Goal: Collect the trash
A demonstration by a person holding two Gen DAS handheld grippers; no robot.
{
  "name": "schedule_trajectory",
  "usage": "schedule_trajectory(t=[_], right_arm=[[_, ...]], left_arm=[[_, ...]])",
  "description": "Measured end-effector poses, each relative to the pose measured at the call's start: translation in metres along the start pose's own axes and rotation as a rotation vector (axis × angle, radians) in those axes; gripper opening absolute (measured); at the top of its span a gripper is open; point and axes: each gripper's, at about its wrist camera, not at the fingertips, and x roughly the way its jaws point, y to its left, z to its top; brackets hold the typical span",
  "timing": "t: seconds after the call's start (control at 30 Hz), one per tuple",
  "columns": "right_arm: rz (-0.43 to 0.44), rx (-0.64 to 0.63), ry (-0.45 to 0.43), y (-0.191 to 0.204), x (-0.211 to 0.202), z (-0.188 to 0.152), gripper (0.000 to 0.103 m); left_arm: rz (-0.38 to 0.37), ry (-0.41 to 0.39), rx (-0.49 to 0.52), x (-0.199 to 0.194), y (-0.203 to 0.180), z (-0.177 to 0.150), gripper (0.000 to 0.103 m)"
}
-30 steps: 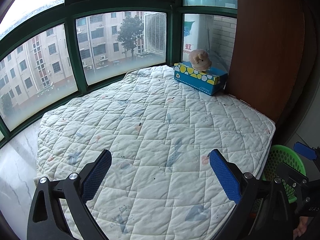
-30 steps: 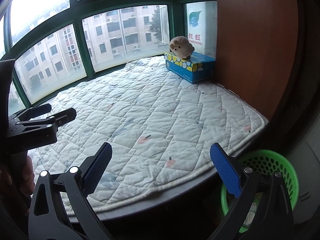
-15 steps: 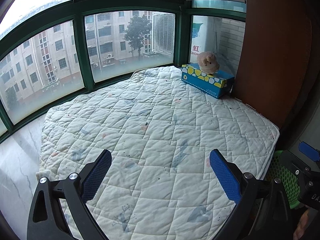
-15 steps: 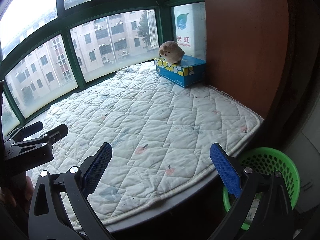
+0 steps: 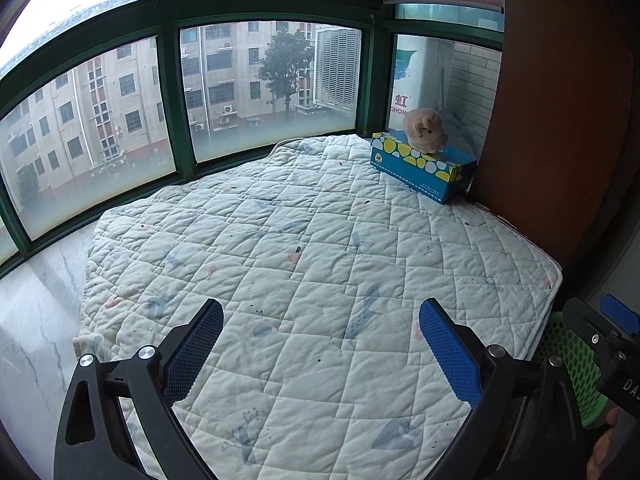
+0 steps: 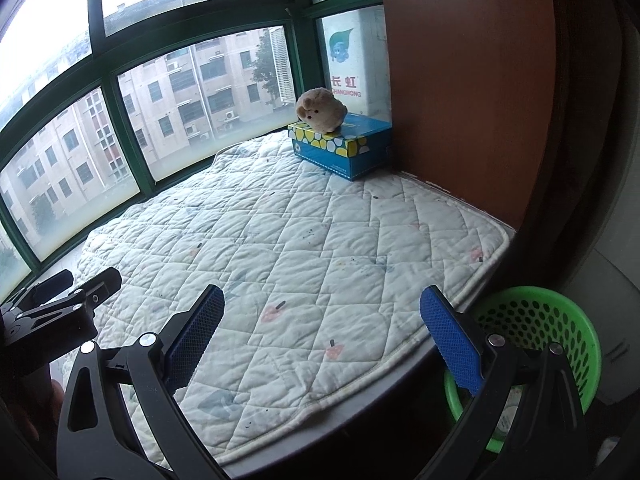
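Note:
My left gripper is open and empty, held above the quilted white mat on the window seat. My right gripper is open and empty over the mat's front edge. A green perforated basket stands on the floor below the mat's right corner, with something pale inside; it also shows in the left wrist view. I see no loose trash on the mat. The left gripper's body shows at the left of the right wrist view.
A blue tissue box with a beige plush toy on top sits at the mat's far right corner. A brown wooden panel bounds the right side. Green-framed windows curve behind the mat. Marble sill lies to the left.
Both grippers have drifted back and to the left, so the mat, box and basket have shifted in both views. Both stay open and empty.

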Motion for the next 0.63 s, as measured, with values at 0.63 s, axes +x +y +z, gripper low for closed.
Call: schedule_trajectory(t=[0.63], right_arm=[[-0.012,0.019,0.013,-0.0009,0.0047,-0.0037,0.099]], left_arm=[[0.010,-0.001,-0.020,0.0010,0.0020,0.0025,0.095]])
